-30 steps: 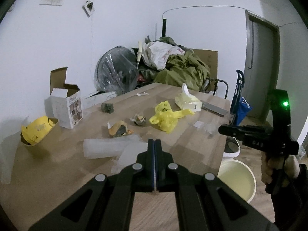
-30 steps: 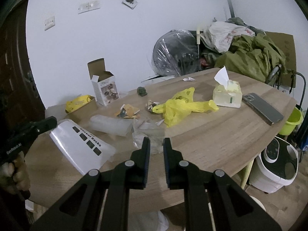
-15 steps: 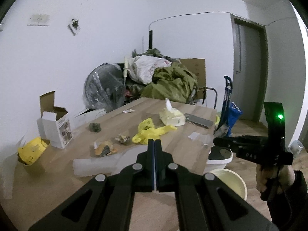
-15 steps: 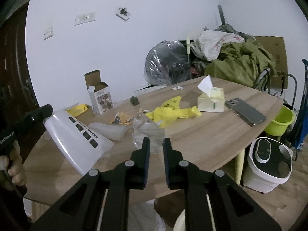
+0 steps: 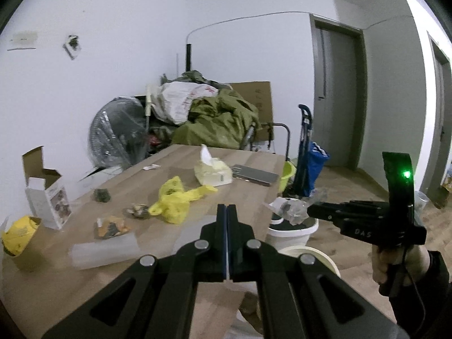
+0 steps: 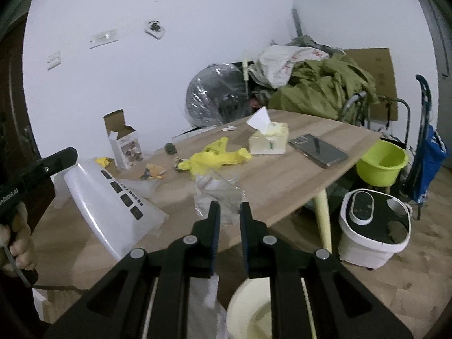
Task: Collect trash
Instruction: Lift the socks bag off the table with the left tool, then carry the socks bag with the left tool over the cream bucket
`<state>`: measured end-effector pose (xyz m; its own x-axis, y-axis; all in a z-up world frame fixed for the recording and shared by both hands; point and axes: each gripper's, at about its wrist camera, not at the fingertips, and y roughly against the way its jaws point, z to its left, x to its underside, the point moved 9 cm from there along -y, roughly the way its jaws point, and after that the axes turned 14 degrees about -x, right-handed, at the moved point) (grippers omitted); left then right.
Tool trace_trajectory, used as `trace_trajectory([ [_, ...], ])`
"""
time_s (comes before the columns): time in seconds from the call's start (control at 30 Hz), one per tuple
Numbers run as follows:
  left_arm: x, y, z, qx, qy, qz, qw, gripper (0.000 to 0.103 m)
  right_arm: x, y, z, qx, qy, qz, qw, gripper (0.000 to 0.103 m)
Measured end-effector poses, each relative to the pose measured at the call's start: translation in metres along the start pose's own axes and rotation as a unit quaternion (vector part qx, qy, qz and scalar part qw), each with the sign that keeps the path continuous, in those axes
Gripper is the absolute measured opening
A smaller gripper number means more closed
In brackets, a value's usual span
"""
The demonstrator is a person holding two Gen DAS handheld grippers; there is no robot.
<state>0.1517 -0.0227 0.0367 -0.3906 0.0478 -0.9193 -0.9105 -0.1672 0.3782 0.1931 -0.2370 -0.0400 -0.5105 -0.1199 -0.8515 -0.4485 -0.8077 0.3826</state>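
Clear plastic, crumpled: one wrapper (image 6: 217, 195), pinched in the right tool (image 6: 228, 209), whose jaws stand a narrow gap apart with the film bunched between the pads. The wrapper is held off the desk (image 6: 282, 186), near its front edge, and has no real long axis; its loose bulk fans up and forward from the fingertips.

White plastic packet with black printed labels (image 6: 113, 200): gripped at one end by the left tool (image 5: 227, 212), jaws fully closed on the thin edge. Its long axis slants from the pinch at upper left down to lower right in the right wrist view, printed face toward that camera, free end low over the desk.

Cream pail (image 6: 248, 310): on the floor, directly below the right tool (judged to be the trash receiver).

Handling note, step in hand: carry each piece over the pail mouth, then part the jaws. Centre the wrapper first, since light film may drift or cling to a pad. Swing the packet so that its long axis hangs down into the opening, or it may bridge the rim.

Remaining on desk: yellow plastic bag (image 6: 217, 159) and small scraps.
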Motion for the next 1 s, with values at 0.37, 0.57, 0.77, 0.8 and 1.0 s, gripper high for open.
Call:
trace_trajectory([
  [0.37, 0.001, -0.011, -0.047, 0.047, -0.024, 0.004, 0.9986, 0.000, 0.023, 0.024, -0.034, 0.036, -0.025, 0.003, 0.999, 0.013],
  [0.57, 0.011, -0.027, -0.074, 0.075, -0.034, 0.017, 0.9964, 0.000, 0.050, 0.031, -0.059, 0.059, -0.045, 0.024, 0.997, 0.013],
  [0.77, 0.021, -0.045, -0.099, 0.098, -0.047, 0.033, 0.9935, 0.000, 0.088, 0.026, -0.086, 0.072, -0.073, 0.060, 0.993, 0.013],
  [0.8, 0.023, -0.049, -0.102, 0.101, -0.049, 0.037, 0.9930, 0.000, 0.095, 0.024, -0.090, 0.073, -0.079, 0.066, 0.992, 0.013],
  [1.0, 0.035, -0.073, -0.124, 0.118, -0.064, 0.058, 0.9893, 0.000, 0.122, 0.015, -0.116, 0.086, -0.108, 0.090, 0.986, 0.023],
])
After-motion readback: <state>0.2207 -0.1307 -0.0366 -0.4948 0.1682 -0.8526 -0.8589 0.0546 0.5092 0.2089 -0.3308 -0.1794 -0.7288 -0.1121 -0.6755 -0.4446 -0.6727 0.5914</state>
